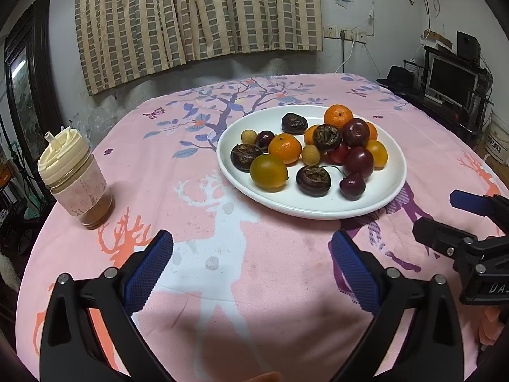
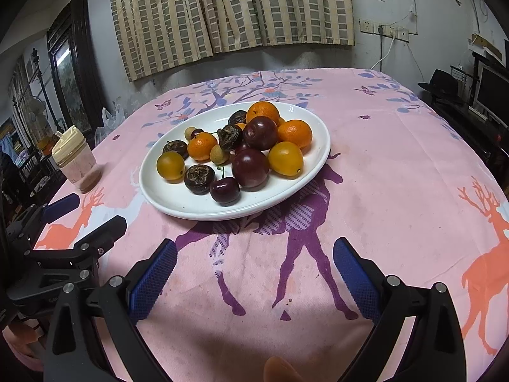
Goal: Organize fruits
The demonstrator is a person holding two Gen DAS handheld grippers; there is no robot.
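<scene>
A white oval plate sits mid-table with mixed fruit: several oranges, dark plums, a cherry, several brown water chestnuts and small pale longans. My left gripper is open and empty, low over the cloth in front of the plate. My right gripper is open and empty, also short of the plate. Each shows at the other view's edge: the right gripper and the left gripper.
A lidded cup of brown drink stands at the table's left. The pink deer-print tablecloth covers the table. A curtain and wall lie behind; a monitor and shelves stand at the right.
</scene>
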